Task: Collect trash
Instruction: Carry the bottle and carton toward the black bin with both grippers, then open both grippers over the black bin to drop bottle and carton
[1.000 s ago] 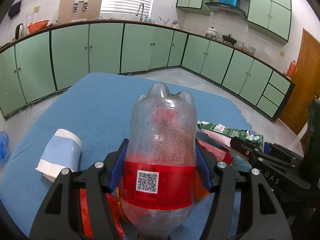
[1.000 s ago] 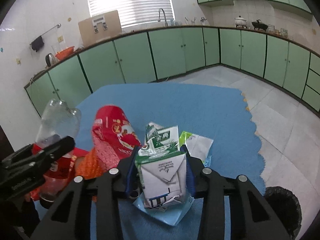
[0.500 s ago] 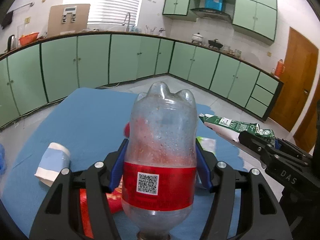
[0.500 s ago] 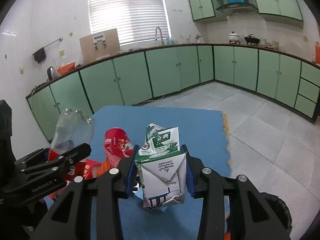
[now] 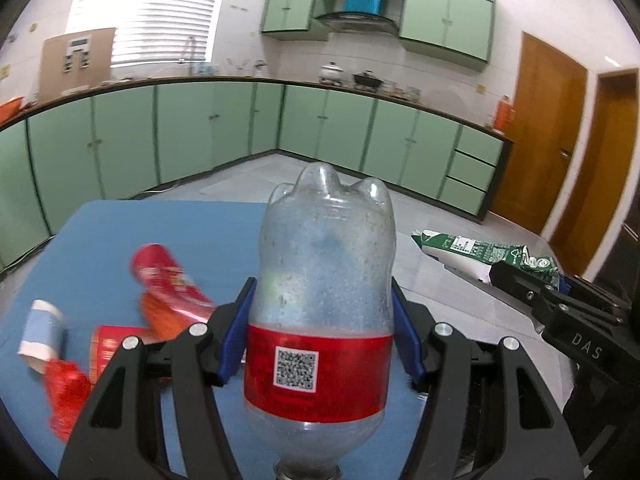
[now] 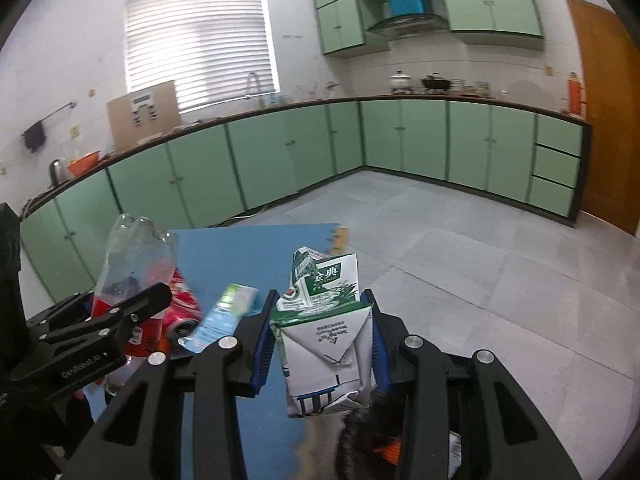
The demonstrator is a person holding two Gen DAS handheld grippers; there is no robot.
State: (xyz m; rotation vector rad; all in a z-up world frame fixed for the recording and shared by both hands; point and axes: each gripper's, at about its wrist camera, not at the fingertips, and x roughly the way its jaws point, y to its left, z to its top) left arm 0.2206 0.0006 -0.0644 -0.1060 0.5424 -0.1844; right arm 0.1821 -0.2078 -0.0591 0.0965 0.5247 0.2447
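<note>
Lying at the far left of the blue table point(image 5: 120, 232) in the left wrist view, a pale blue and white paper cup point(image 5: 40, 336) is seen on its side, with a crumpled red wrapper point(image 5: 66, 396) just below it. A red cylindrical snack can point(image 5: 168, 284) rests further right on the table, over an orange wrapper point(image 5: 158, 316), all of it blurred. At the centre, a clear plastic bottle with a red label point(image 5: 324, 312) is pinched by the left gripper point(image 5: 322, 344), its blue fingers point(image 5: 236, 336) pressed against the bottle's sides at the top of the label; the bottle is held base-forward, raised off the table. To the right, the right gripper is seen from the side, carrying a green and white milk carton point(image 5: 480, 250) over the grey tiled floor point(image 5: 460, 292).

In the right wrist view, the bottle point(image 6: 132, 264) and the left gripper appear at the left, above the table's edge. A pale blue and green wrapper point(image 6: 224, 316) lies beside the red can point(image 6: 182, 300). At the centre, the carton point(image 6: 324, 332) is clamped between the blue fingers point(image 6: 264, 340) of the right gripper point(image 6: 320, 344), held off the table. Below it, a dark bin point(image 6: 372, 432) is partly seen, blurred.
</note>
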